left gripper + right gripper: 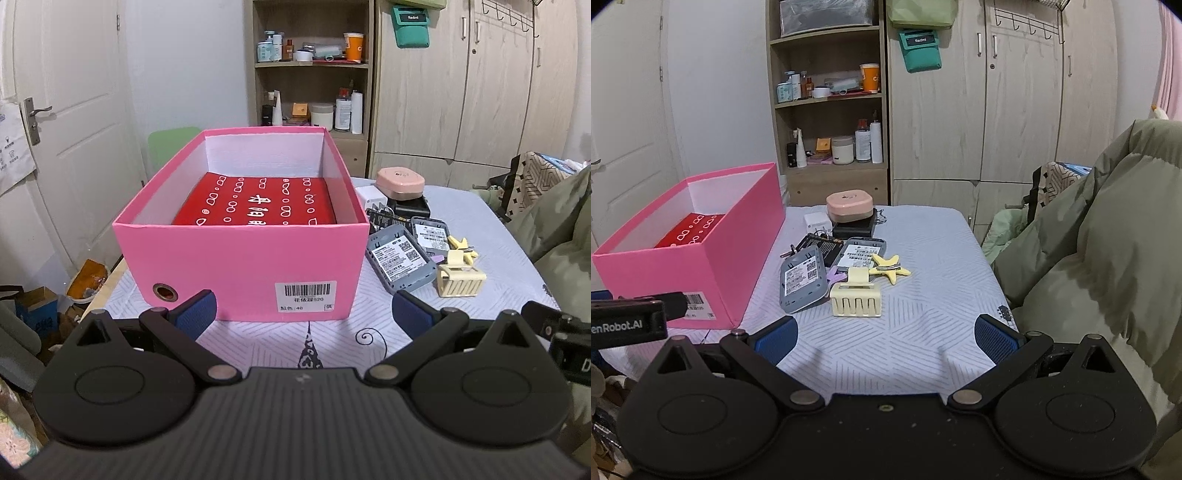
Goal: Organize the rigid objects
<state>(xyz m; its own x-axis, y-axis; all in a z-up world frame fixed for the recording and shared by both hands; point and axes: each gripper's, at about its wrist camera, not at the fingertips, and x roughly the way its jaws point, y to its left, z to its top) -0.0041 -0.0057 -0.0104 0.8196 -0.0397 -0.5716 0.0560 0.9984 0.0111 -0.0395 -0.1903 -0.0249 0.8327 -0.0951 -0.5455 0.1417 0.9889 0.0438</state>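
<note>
Both tools gape empty: left tool (302,308) faces the pink cardboard box (243,266) on the worktop (332,339); only right tool (885,338) fully sees the cream plastic claw clip (855,298) beside it.

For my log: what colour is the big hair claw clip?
Pale yellow hair claw clip; clearest in the right wrist view.

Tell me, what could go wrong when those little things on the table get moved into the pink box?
1. The items lie in an overlapping pile: lifting the cream hair claw might drag the grey device it seems to touch.
2. The pink case sits stacked on a black box; a nudge could topple it.
3. Both the left hand-held gripper and right hand-held gripper are open and close together, so they could bump.
</note>
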